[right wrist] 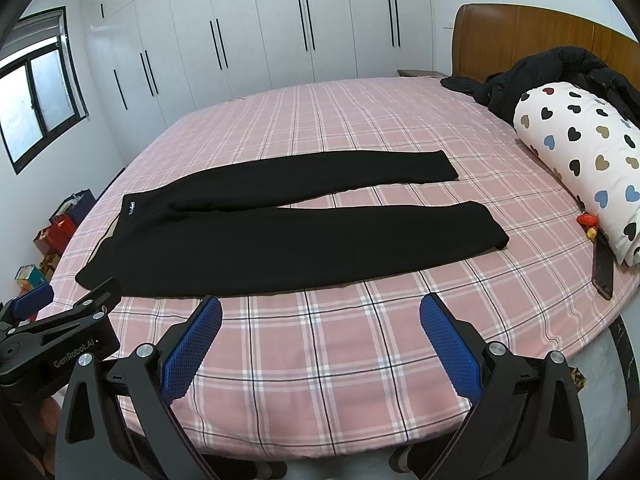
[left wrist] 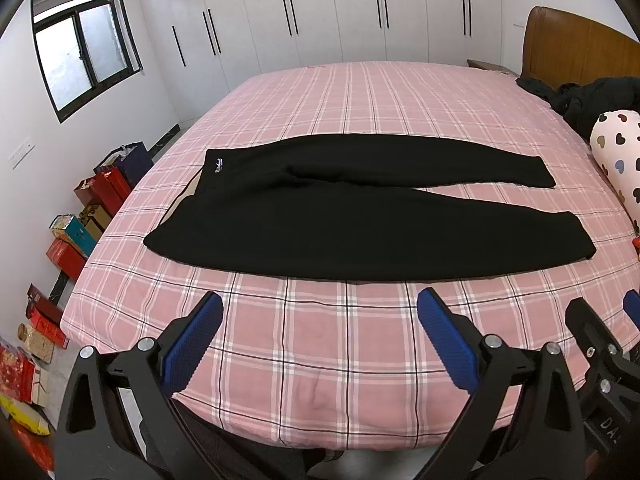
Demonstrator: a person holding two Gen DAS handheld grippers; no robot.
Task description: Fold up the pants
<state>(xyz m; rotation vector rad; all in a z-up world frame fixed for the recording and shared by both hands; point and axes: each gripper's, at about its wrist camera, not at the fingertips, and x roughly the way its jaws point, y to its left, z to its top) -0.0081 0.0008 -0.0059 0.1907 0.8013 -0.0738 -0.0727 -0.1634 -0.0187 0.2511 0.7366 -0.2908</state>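
Two grippers poised, nothing gripped yet.
Pants (left wrist: 360,216) are laid flat on the bed (left wrist: 320,360), waist at 9 o'clock, legs toward 3, ready for folding; left gripper (left wrist: 320,312) and right gripper (right wrist: 320,312) are held spread wide, empty, at 6 o'clock short of the near hem.

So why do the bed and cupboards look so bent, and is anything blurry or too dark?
Left wrist view: fisheye lens bows the bed and wardrobe doors; corners go black. Right wrist view: same curving; black pants lose fabric detail, though edges stay sharp. Light is soft and even in both, with no glare.
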